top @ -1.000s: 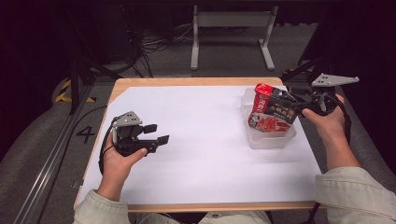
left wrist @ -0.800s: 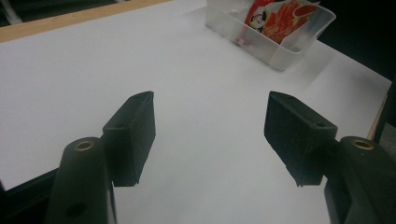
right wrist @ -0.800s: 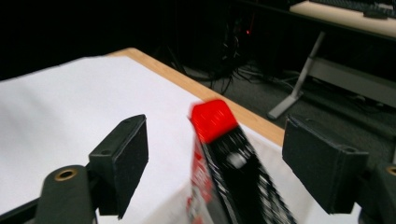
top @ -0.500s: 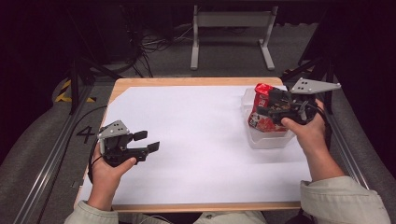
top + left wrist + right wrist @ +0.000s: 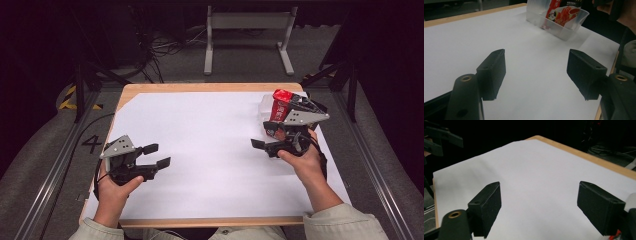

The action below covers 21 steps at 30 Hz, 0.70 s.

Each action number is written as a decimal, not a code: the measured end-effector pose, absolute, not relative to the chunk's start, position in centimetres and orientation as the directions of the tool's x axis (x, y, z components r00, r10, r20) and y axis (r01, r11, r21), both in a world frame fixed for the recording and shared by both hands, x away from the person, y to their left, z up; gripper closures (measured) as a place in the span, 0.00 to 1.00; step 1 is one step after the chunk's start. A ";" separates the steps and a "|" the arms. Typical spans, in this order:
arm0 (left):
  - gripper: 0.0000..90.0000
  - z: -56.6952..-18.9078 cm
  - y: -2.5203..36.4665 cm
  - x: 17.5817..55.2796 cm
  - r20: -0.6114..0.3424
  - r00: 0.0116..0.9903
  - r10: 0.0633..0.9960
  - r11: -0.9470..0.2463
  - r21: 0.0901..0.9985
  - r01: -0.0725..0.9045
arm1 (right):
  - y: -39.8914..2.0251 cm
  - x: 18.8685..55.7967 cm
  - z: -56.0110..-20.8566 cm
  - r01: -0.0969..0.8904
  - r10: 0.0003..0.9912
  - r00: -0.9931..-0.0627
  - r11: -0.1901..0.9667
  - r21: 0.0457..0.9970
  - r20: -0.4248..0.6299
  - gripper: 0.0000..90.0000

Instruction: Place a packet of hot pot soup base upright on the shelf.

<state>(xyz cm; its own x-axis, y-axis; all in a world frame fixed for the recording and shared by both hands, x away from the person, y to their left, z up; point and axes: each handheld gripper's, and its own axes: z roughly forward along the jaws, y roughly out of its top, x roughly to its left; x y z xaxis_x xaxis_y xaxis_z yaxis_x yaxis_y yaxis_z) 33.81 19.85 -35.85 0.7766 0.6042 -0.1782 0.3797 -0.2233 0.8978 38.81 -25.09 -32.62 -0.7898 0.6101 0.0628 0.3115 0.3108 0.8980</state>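
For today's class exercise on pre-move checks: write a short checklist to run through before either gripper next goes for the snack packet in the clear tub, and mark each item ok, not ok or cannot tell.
1. Left gripper open, nothing between its fingers: ok.
2. Right gripper open and holding nothing: ok.
3. Red snack packet inside the clear plastic tub, standing on end: ok.
4. Tub fully on the white sheet, away from the table edge: cannot tell; the right gripper hides its near side in the high view.
5. Sheet between the grippers and the tub free of other things: ok.
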 end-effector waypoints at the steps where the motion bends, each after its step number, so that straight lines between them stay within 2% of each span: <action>1: 0.36 -36.0 19.9 33.8 -0.181 0.778 0.602 -0.222 0.898 0.381 | -24.9 38.7 -33.1 0.308 0.609 -0.791 0.316 0.898 0.057 0.22; 12: 0.37 -38.0 19.8 34.3 -0.191 0.772 0.607 -0.207 0.900 0.385 | -23.1 38.4 -37.6 0.317 0.577 -0.813 0.339 0.886 0.071 0.23; 21: 0.37 -39.5 19.2 34.5 -0.174 0.773 0.611 -0.245 0.886 0.393 | -22.4 38.0 -40.7 0.350 0.572 -0.817 0.391 0.851 0.074 0.23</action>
